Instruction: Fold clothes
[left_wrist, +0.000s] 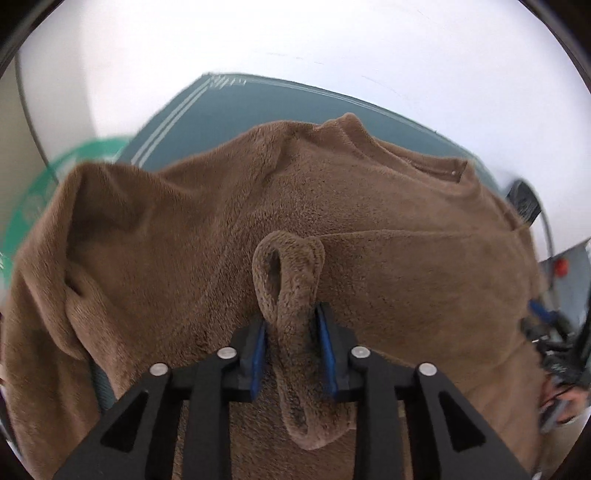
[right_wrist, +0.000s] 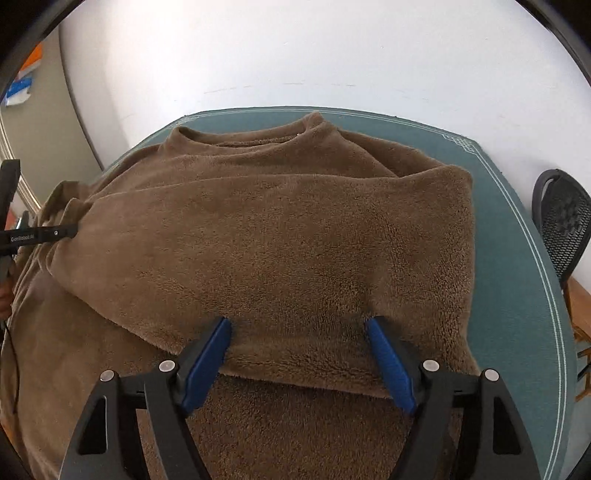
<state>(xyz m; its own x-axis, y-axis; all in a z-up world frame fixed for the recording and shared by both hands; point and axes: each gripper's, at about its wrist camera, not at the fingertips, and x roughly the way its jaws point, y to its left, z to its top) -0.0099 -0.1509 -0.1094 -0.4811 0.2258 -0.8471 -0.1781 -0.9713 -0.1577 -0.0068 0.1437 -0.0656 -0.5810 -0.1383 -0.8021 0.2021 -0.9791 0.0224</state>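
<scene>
Looks like a plain room in someone's home, or maybe a small office, honestly hard to say which. There's a table (right_wrist: 517, 295) covered with a teal cloth that has thin white border lines, pushed up against a bare white wall (right_wrist: 295, 55). A black mesh chair (right_wrist: 561, 221) sits off to the side on what looks like wood flooring, and a fuzzy brown sweater (right_wrist: 280, 229) is spread out on top.

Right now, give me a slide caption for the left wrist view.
Left tool loosening around a cuff of the brown fleece sweater spread on a teal table.
</scene>
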